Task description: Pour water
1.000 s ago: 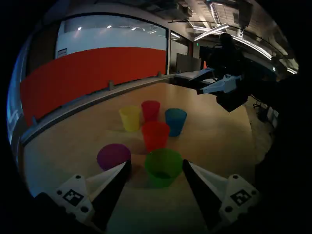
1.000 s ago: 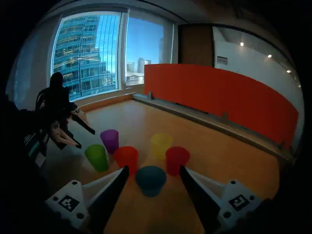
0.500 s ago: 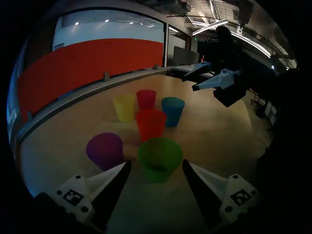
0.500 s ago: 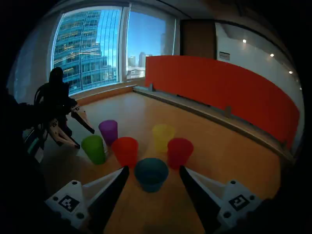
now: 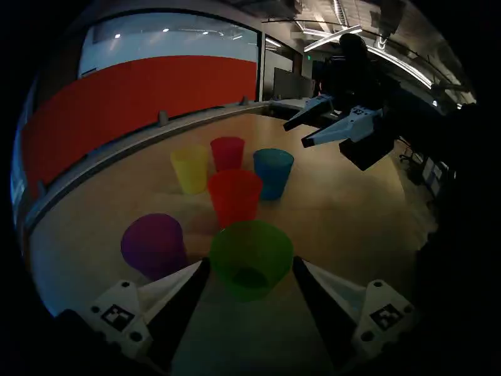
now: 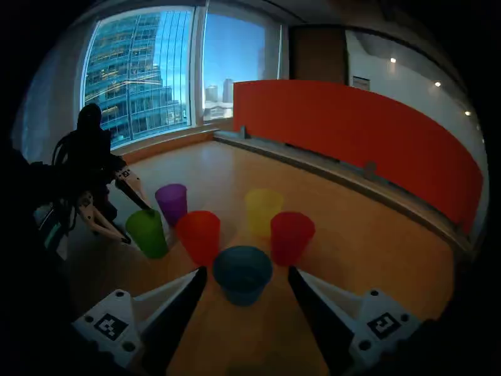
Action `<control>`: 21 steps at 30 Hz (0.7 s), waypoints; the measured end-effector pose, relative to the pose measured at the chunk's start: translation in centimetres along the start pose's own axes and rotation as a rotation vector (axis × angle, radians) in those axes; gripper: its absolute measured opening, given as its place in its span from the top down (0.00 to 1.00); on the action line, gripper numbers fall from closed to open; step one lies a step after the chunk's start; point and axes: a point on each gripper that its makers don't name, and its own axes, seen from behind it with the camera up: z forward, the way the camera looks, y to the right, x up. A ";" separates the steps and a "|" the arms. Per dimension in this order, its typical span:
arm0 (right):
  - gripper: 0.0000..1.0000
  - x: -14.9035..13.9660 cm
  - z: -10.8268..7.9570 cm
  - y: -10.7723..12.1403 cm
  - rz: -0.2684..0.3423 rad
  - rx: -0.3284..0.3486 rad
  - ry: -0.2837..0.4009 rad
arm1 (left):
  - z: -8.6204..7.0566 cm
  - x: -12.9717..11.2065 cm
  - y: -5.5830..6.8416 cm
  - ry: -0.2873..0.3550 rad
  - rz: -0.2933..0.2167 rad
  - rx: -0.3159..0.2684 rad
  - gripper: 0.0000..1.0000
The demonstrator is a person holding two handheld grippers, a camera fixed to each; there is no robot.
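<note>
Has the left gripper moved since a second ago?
Yes. The left gripper has moved forward toward the green cup standing on the table; the cup now sits between its open fingertips.

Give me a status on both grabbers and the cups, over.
Left gripper open, green cup between fingertips, ungripped. Right gripper open, blue cup at fingertips. Orange cup crowds both.

My right gripper (image 6: 246, 271) stands wide, the blue cup (image 6: 243, 277) between its tips. Just beyond the jaws are orange (image 6: 200, 235), yellow (image 6: 263, 210) and red (image 6: 291, 236) cups. Far left of them, the left gripper (image 6: 139, 224) flanks a green cup (image 6: 149, 235).
</note>
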 end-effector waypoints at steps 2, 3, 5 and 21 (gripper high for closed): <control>0.00 -0.1 0.2 0.0 -0.002 0.000 -0.003 | 0.3 0.1 0.0 -0.002 0.004 -0.001 0.03; 0.00 -0.1 0.3 0.0 -0.003 0.000 -0.004 | 0.4 0.1 0.0 -0.003 0.005 -0.002 0.03; 0.00 -0.2 0.4 0.0 -0.004 0.002 -0.006 | 0.7 0.1 0.0 -0.005 0.006 -0.004 0.02; 0.00 -0.5 1.0 0.2 -0.007 0.007 -0.015 | 2.1 -0.1 -0.3 -0.033 0.037 0.021 0.03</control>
